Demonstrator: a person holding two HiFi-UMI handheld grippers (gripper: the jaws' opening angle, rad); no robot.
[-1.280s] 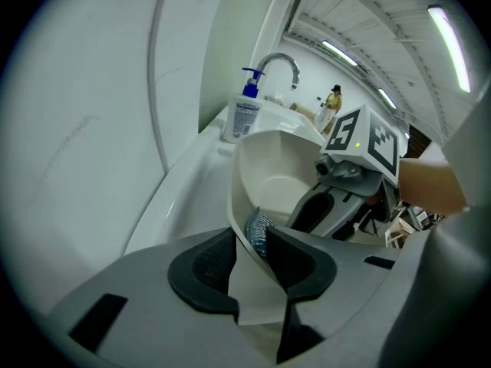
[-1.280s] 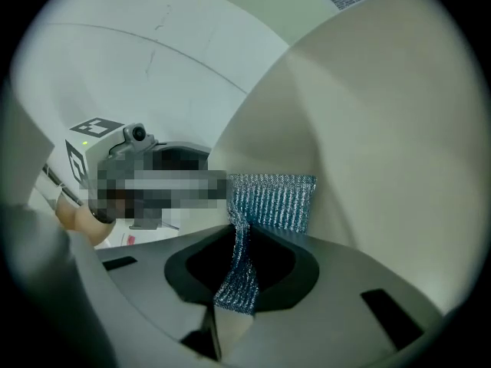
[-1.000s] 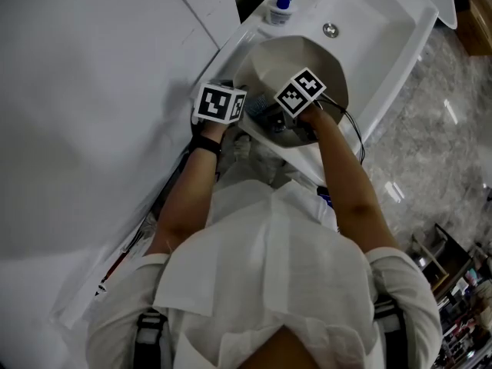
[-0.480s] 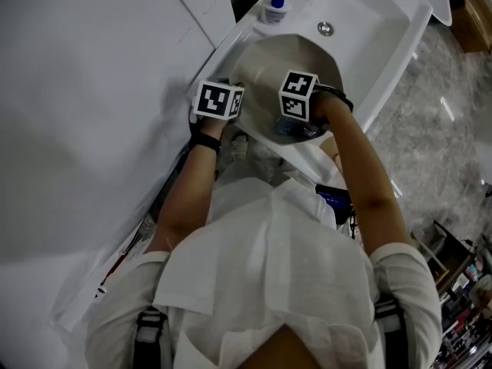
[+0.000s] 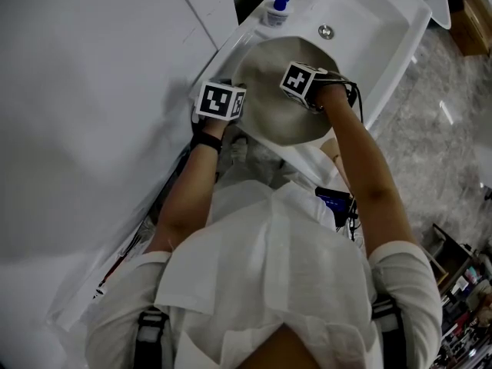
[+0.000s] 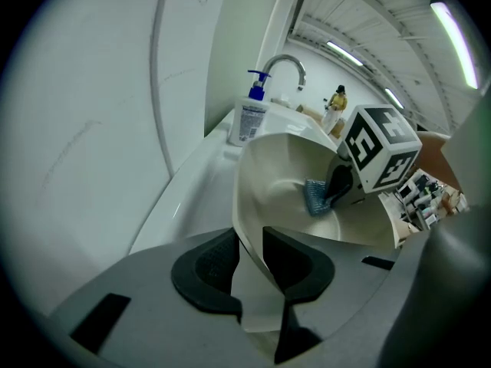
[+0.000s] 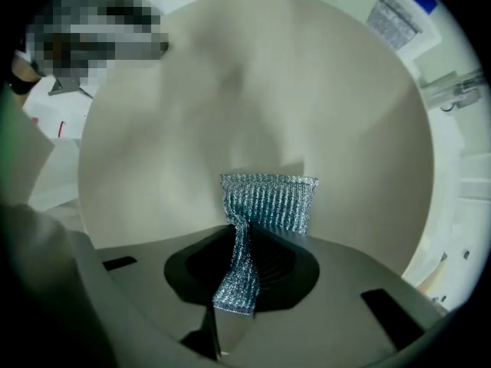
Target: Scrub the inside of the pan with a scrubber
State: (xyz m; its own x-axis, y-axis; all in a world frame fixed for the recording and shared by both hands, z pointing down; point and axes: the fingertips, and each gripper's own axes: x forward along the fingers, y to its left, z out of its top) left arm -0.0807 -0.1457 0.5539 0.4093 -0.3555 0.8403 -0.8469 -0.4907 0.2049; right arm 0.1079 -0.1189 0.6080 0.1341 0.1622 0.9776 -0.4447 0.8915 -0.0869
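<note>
Right gripper (image 7: 239,271) shifted across pan (image 5: 265,91), its view shows clamped scrubber (image 7: 268,202)

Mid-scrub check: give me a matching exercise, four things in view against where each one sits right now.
Things:
1 cream round pan
2 blue-grey mesh scrubber
3 white soap bottle with blue pump
4 curved chrome tap

Places:
A clamped in the right gripper
B standing on the sink ledge
C rim between the left gripper's jaws
D arching up beyond the bottle

Pairs: 1-C, 2-A, 3-B, 4-D
</note>
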